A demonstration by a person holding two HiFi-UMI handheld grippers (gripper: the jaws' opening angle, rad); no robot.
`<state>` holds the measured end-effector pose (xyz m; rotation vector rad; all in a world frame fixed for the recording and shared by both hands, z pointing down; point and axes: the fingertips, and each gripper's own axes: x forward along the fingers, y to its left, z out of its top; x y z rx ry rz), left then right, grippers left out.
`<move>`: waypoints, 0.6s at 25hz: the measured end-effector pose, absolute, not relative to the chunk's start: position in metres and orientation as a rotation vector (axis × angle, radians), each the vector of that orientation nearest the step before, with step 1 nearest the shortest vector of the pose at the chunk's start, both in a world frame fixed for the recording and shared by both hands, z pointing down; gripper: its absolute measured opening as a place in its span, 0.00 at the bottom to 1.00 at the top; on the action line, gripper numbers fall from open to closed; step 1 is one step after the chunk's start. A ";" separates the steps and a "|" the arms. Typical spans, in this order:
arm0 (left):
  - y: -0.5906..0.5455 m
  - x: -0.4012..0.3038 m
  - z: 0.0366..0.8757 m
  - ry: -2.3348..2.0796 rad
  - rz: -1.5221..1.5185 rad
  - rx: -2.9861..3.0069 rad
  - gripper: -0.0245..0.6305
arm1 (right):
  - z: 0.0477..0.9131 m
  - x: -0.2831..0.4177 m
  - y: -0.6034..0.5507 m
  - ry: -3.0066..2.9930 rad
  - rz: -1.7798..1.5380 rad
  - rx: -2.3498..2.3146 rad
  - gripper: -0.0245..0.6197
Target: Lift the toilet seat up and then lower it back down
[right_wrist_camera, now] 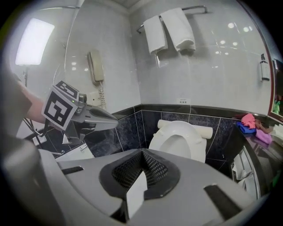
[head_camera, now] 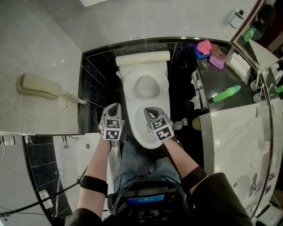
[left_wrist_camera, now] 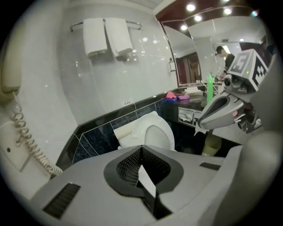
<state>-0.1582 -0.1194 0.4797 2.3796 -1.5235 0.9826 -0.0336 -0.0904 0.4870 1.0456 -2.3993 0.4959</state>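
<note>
Large white oval plastic toilet seat (head_camera: 129,90) appears to lie down on its white ceramic bowl (right_wrist_camera: 201,150); whether the lift-and-lower is finished or not yet begun cannot be told. Over the bowl's front, left gripper (head_camera: 113,107) and right gripper (head_camera: 151,111) hover with jaws pressed together, holding nothing. Dark vanity counter (head_camera: 210,75) at right, cream wall telephone (head_camera: 40,86) at left and green plastic bottle (head_camera: 226,93) on the counter all stand clear of the seat.

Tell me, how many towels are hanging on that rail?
2. In the right gripper view, the left towel and the right towel hang side by side on the rail, above the toilet. None appears hidden.
</note>
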 end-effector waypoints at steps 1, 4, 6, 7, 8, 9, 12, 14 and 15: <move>-0.113 -0.155 0.472 -1.534 0.951 2.377 0.05 | 0.483 -0.025 -0.086 -2.397 0.492 1.058 0.05; -0.089 -0.145 0.458 -1.564 0.885 2.356 0.05 | 0.476 0.006 -0.069 -2.383 0.488 1.088 0.05; -0.073 -0.137 0.452 -1.574 0.855 2.347 0.05 | 0.475 0.027 -0.059 -2.369 0.485 1.108 0.05; -0.066 -0.133 0.450 -1.577 0.845 2.345 0.05 | 0.474 0.038 -0.054 -2.361 0.484 1.118 0.05; -0.058 -0.129 0.448 -1.579 0.839 2.345 0.05 | 0.474 0.049 -0.048 -2.353 0.487 1.127 0.05; -0.050 -0.126 0.445 -1.581 0.834 2.343 0.05 | 0.474 0.059 -0.042 -2.343 0.492 1.137 0.05; -0.025 -0.119 0.438 -1.580 0.805 2.317 0.05 | 0.475 0.086 -0.019 -2.304 0.525 1.166 0.05; -0.009 -0.118 0.435 -1.571 0.792 2.295 0.05 | 0.475 0.100 -0.003 -2.278 0.557 1.189 0.05; -0.002 -0.118 0.436 -1.567 0.790 2.289 0.05 | 0.475 0.106 0.005 -2.264 0.571 1.202 0.05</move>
